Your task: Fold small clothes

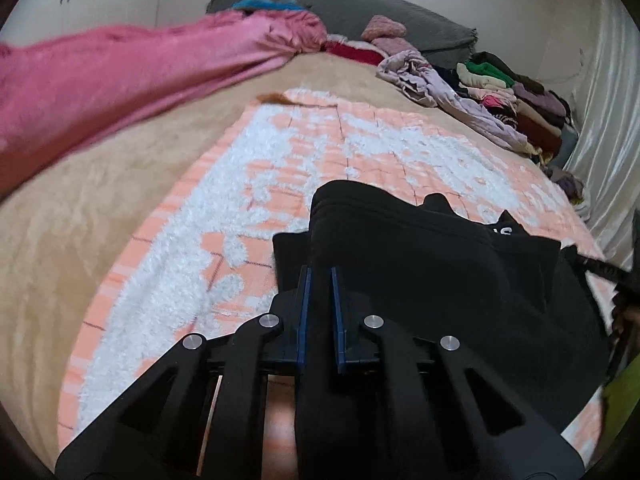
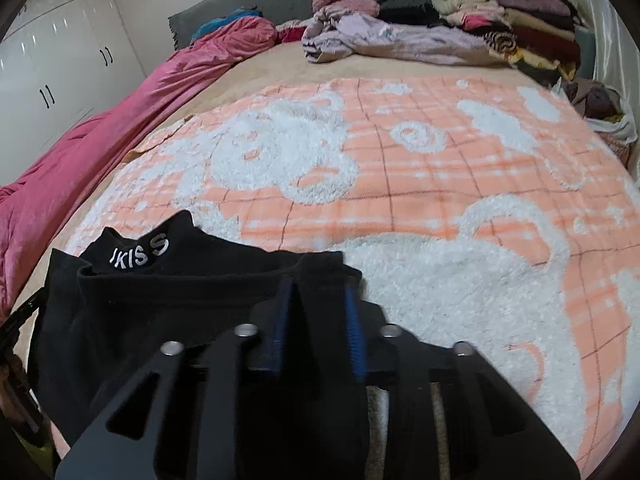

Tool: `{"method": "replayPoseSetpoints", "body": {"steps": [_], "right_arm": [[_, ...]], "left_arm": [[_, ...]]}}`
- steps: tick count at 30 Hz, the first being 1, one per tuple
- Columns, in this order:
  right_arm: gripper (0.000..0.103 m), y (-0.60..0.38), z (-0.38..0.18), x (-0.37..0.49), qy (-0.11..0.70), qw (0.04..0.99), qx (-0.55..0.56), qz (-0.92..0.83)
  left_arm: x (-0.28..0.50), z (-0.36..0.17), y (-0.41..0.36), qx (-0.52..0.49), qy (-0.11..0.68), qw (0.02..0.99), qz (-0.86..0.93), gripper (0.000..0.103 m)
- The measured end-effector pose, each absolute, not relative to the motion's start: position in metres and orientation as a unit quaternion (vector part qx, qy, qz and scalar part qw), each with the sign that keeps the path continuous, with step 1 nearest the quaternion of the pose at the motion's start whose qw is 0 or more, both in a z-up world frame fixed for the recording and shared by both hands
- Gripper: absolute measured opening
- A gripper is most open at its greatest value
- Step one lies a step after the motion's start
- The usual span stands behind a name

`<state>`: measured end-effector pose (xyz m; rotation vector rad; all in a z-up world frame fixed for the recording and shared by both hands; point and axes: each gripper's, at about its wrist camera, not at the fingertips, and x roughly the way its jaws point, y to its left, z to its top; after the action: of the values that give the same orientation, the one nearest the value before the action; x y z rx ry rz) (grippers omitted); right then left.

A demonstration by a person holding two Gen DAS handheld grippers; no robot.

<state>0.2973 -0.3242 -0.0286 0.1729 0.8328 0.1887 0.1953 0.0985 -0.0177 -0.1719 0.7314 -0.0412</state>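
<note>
A pink quilt [image 1: 132, 76] runs along the bed's edge at nine o'clock, beside white wardrobe doors [image 2: 52, 60]. The black garment [image 1: 420, 260] lies at the near side of an orange-and-white blanket [image 2: 400, 184], toward six o'clock in both views, its collar showing white letters. The left gripper [image 1: 319, 280] is closed on a fold of the black cloth near one end of the garment. The right gripper [image 2: 316, 292] pinches the cloth just below the collar; its pads seem to press the fabric, though motion blur leaves this unsure. At one o'clock a heap of clothes [image 2: 500, 28] sits against the grey headboard [image 1: 360, 4].
</note>
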Motion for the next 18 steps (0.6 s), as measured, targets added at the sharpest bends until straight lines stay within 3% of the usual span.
{"method": "replayPoseSetpoints", "body": {"steps": [7,18], "right_arm": [[0.013,-0.328,0.011,0.293,0.343,0.931,0.086,0.094],[0.014,-0.326,-0.042,0.321,0.412,0.907,0.078,0.046]], "left_arm": [[0.187,-0.006,0.115,-0.109,0.33,0.937,-0.018,0.003],[0.199,-0.026,0.115,-0.088,0.359,0.929,-0.007,0.004]]}}
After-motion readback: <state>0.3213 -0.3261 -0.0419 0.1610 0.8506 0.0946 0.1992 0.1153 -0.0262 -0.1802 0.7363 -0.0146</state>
